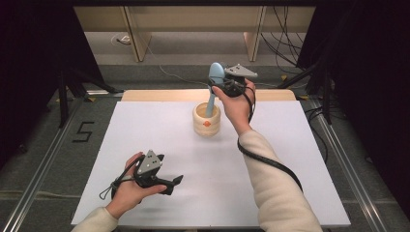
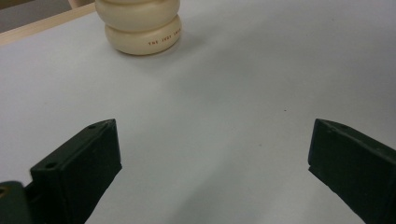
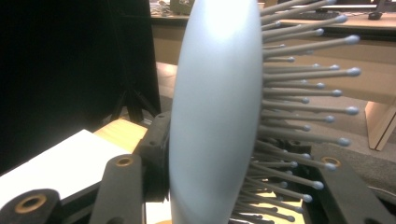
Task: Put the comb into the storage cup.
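A light blue hairbrush [image 1: 214, 87] stands upright with its handle down inside a cream ribbed cup [image 1: 206, 120] at the table's far middle. My right gripper [image 1: 223, 83] is shut on the brush's head above the cup. In the right gripper view the brush head [image 3: 215, 112] is close up between the jaws, its bristles [image 3: 299, 116] pointing right. My left gripper [image 1: 171, 183] rests low near the table's front left, open, with nothing between its fingers [image 2: 79, 163]. In the left gripper view the cup [image 2: 139, 25] stands farther off on the white surface.
The white tabletop [image 1: 164, 130] has a wooden strip [image 1: 159, 95] along its far edge. Beyond it are wooden furniture legs [image 1: 138, 41] and cables [image 1: 285, 43] on the floor. Dark curtains flank both sides.
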A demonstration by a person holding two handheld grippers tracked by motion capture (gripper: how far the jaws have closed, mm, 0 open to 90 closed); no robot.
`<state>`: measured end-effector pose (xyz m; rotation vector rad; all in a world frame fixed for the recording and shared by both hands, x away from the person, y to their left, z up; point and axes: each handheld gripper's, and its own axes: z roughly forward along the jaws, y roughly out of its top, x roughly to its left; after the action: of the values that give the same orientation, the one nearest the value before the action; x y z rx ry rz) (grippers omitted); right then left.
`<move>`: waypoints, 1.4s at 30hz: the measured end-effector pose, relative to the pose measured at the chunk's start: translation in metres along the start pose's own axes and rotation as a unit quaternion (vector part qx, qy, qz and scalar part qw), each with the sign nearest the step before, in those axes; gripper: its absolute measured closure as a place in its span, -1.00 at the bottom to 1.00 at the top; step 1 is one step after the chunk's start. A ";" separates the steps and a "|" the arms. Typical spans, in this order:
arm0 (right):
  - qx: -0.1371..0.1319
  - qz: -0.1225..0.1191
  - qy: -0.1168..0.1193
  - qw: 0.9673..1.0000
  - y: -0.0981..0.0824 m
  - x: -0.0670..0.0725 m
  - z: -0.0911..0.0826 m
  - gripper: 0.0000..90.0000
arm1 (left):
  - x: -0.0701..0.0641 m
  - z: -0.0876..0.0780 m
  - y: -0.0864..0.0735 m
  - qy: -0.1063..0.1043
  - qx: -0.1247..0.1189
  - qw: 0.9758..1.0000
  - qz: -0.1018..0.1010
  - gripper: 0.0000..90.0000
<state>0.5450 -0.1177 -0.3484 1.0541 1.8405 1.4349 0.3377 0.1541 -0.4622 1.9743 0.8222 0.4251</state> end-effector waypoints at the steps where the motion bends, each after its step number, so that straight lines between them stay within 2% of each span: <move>1: 0.000 0.000 0.000 1.000 0.000 0.000 0.000 0.12 | 0.000 0.000 0.000 0.000 0.000 1.000 0.000 -0.96; 42: 0.014 -0.006 0.004 1.000 -0.009 0.005 0.013 0.12 | -0.001 0.001 0.000 -0.002 0.002 1.000 0.002 -0.96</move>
<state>0.5507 -0.1080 -0.3604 1.0509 1.8759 1.4122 0.3376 0.1530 -0.4628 1.9800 0.8167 0.4217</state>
